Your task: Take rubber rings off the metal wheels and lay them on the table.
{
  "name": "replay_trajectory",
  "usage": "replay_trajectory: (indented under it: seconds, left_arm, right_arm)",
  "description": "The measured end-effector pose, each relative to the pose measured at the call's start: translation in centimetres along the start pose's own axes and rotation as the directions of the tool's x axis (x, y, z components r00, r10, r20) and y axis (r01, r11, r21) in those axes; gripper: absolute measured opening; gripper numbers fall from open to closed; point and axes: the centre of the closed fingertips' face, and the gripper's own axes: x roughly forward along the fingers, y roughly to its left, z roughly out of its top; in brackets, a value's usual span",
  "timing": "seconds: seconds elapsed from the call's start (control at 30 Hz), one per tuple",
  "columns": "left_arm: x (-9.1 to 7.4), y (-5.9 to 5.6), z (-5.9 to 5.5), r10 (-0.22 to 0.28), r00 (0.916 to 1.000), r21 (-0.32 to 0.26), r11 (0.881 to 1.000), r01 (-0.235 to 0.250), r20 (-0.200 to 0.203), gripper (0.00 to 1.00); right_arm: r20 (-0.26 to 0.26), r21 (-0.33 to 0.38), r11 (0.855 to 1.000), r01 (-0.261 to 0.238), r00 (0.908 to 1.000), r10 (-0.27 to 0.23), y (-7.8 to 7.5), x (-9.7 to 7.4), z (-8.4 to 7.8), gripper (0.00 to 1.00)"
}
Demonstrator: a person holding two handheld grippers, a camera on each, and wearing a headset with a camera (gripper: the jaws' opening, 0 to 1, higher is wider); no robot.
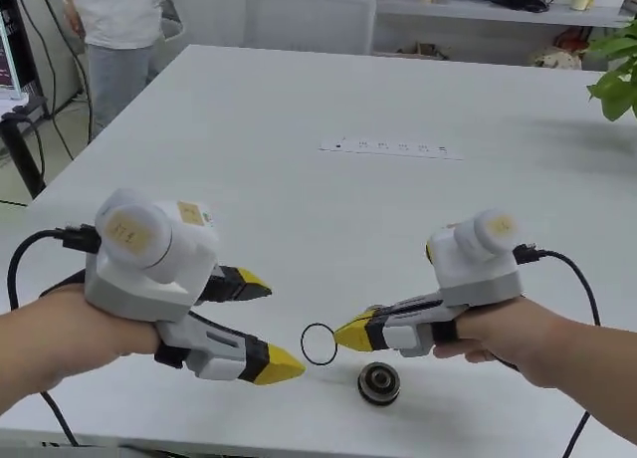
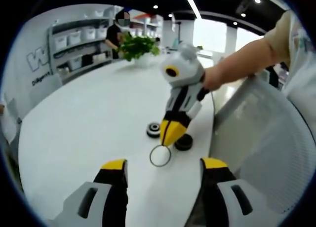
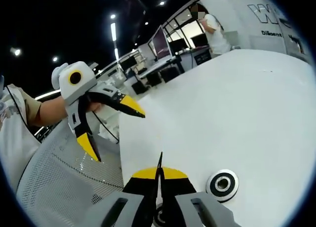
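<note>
A white table (image 1: 328, 209) is seen from above, with a hand-held gripper at each side, tips pointing inward at each other. The right gripper (image 1: 343, 336) has its jaws pressed together on the edge of a thin black ring (image 1: 303, 344). In the right gripper view the ring shows edge-on as a dark line rising from between the closed yellow tips. The ring sticks straight out past those tips toward the left gripper (image 1: 269, 322), lying roughly flat and low over the table; whether it touches the surface cannot be told. The left gripper's jaws are spread wide and hold nothing, with the ring just ahead of their gap but apart from them. A wheel (image 1: 379, 382) rests on the table just beside the right tips, on the person's side. Laying the ring down is likely the right gripper's job: bare table lies below it, clear of the wheel.
</note>
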Motion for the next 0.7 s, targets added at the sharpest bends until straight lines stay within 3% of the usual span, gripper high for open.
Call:
replay_trajectory:
  seconds: [0.33, 0.5, 0.7]
  left_arm:
    - [-0.1, 0.0, -0.6, 0.003, 0.9998, 0.009, 1.000, -0.003, -0.021, 0.61]
    - [0.0, -0.1, -0.6, 0.003, 0.9998, 0.003, 1.000, -0.002, -0.019, 0.61]
    - [0.2, -0.3, -0.5, -0.005, 0.9996, 0.011, 1.000, 0.005, -0.027, 0.61]
  right_arm:
    - [-0.086, -0.016, 0.998, 0.063, 0.9943, -0.064, -1.2, 1.1, -1.6, 0.00]
    - [-0.106, -0.042, 0.996, 0.079, 0.9908, -0.084, -1.5, 0.9, -2.0, 0.00]
    - [-0.111, -0.070, 0.993, 0.090, 0.9891, -0.098, -1.6, 0.7, -2.0, 0.08]
